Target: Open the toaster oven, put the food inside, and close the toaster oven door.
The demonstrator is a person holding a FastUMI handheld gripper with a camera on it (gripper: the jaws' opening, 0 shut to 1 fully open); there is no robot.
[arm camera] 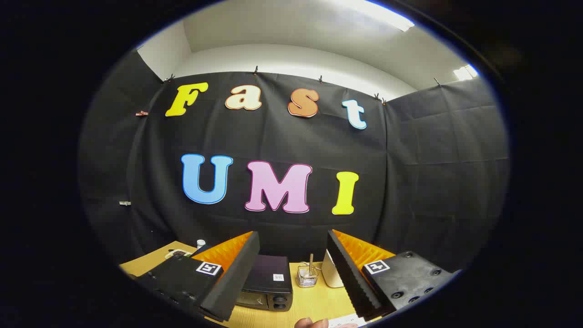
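Plainly, in the gripper view, the gripper (291, 269) is held high and level, with its two fingers spread wide apart and nothing between them. Beyond the fingers lies a wooden table (314, 303) backed by the booth's black cloth wall. On that table, just ahead of the left finger and partly hidden behind it, sits the toaster oven (266, 284), a dark box with what look like two knobs on its front right. Its door appears closed, though the finger covers much of the front, so I cannot be sure. To the right of the oven stands a small wire mesh holder (307, 276) with a thin stick in it, and next to that a pale rounded object (331, 273) whose kind I cannot make out. Farther back on the left, near the table's corner, are a small white-capped bottle (201, 243) and a flat item too small to identify. At the near edge a fingertip of a person's hand (311, 323) shows, beside a white sheet of paper (346, 321). No food can be picked out with confidence. My judgement is that the task is at its start: the oven is unopened, nothing is loaded, and opening, loading and closing all remain
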